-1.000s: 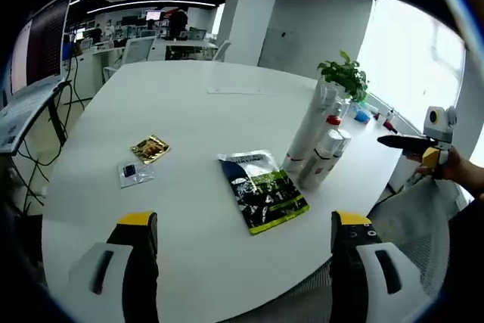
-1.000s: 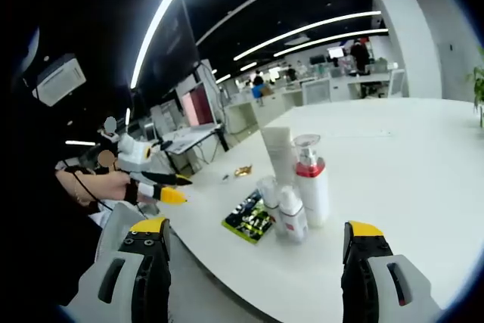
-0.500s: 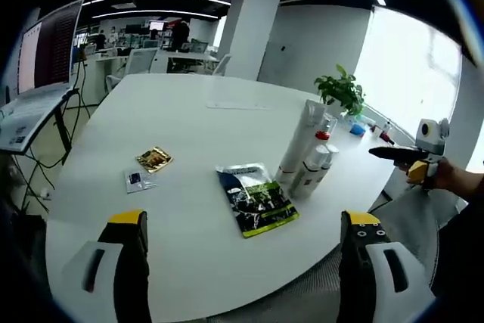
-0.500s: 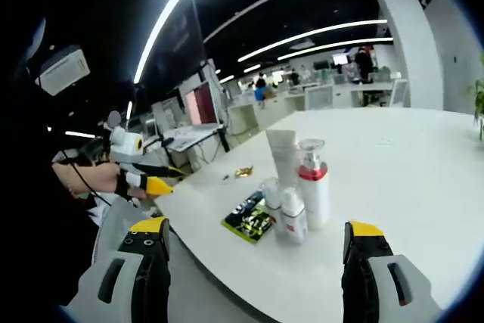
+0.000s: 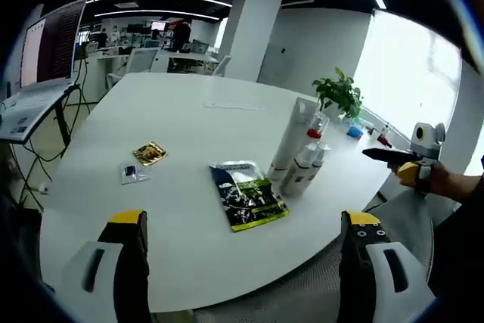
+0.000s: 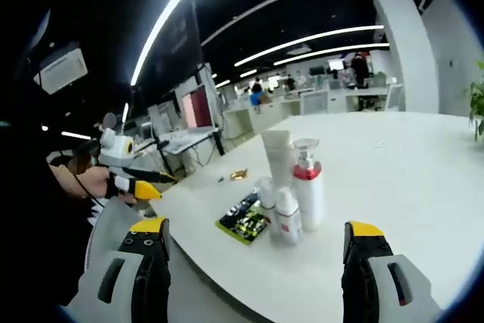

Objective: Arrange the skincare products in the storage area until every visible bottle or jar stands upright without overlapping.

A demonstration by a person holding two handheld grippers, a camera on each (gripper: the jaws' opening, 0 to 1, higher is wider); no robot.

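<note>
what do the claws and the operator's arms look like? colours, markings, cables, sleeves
Both claws match: light grey jaw bodies with black inner faces, dark slots and yellow caps on the tips, left claw, right claw. Seen from the other side, each is black with a yellow tip and a white top. A thin dark cable crosses the hand. Sleeve is dark.

A large open-plan office surrounds a round white counter [image 5: 189, 122]. A white square pillar [image 5: 248, 28] rises behind it, beside a bright window wall [image 5: 412, 73]. Long curved light strips [image 6: 302, 39] cross the dark ceiling. Desks with monitors [image 5: 53, 39] line the far side, and a potted plant [image 5: 342, 90] stands near the counter's edge.
</note>
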